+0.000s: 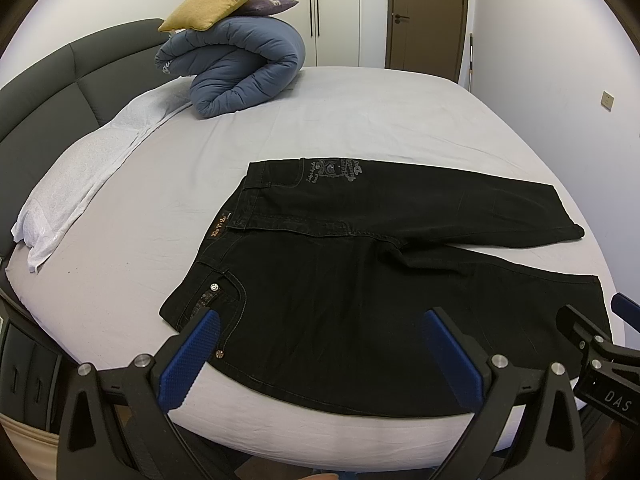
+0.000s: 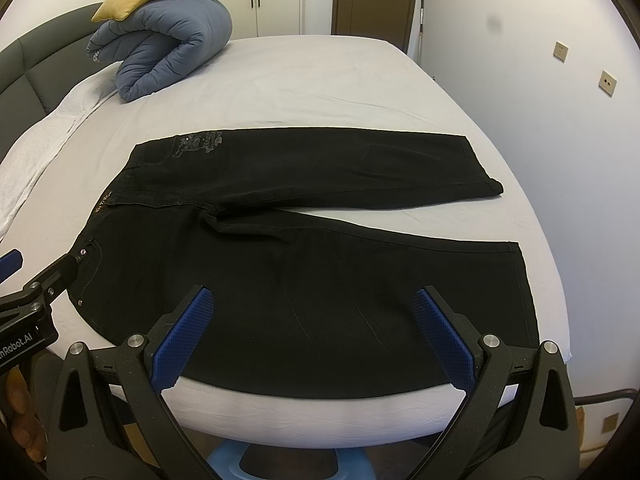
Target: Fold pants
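Observation:
Black pants (image 1: 340, 280) lie flat on the bed, waistband to the left, both legs spread apart toward the right; they also show in the right wrist view (image 2: 304, 256). My left gripper (image 1: 320, 320) is open and empty, hovering over the near hip and pocket area. My right gripper (image 2: 312, 300) is open and empty, above the near leg by the bed's front edge. The right gripper shows at the right edge of the left wrist view (image 1: 592, 340). The left gripper shows at the left edge of the right wrist view (image 2: 44, 280).
The bed (image 1: 360, 120) has a light grey sheet. A rolled blue duvet (image 1: 240, 68) with a yellow cushion (image 1: 216, 0) and a purple cushion sits at the far left. White pillows (image 1: 88, 168) lie along the dark headboard (image 1: 48, 80). A wall runs close on the right.

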`<state>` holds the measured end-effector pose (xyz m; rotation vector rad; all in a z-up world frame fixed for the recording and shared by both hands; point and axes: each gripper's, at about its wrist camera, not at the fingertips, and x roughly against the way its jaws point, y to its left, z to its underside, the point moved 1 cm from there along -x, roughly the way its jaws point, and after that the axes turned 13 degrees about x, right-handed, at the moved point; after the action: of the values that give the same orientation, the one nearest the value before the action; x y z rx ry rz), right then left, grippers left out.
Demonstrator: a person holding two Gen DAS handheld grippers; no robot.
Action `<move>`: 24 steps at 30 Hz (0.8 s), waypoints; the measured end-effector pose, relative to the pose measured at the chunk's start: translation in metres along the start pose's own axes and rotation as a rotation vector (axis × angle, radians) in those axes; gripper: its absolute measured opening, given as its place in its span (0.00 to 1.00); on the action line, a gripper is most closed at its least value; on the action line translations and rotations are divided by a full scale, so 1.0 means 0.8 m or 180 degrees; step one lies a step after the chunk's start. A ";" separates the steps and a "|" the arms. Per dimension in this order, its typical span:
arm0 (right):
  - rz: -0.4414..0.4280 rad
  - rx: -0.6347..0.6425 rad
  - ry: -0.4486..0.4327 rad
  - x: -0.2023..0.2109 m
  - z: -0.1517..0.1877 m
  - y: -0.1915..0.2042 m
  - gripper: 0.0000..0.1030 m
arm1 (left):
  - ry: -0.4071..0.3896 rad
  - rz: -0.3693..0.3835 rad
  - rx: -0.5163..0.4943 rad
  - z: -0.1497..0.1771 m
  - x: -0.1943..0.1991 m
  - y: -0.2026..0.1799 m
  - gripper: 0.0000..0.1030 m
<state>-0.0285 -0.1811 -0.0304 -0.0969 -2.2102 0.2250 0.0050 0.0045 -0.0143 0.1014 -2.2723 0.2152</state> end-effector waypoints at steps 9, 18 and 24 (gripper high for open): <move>-0.0001 -0.0003 -0.0003 0.001 0.000 0.002 0.99 | -0.0001 0.0001 0.0003 0.000 0.000 0.001 1.00; -0.0006 0.0000 -0.0005 0.001 0.000 0.003 0.99 | -0.0010 0.0016 -0.0007 0.000 -0.001 0.000 1.00; -0.0337 0.0162 -0.0192 0.006 -0.014 0.006 0.99 | -0.0049 0.0128 -0.0078 -0.012 -0.005 0.003 1.00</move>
<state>-0.0226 -0.1742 -0.0213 0.0554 -2.2603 0.2276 0.0145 0.0086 -0.0118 0.0448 -2.2930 0.2084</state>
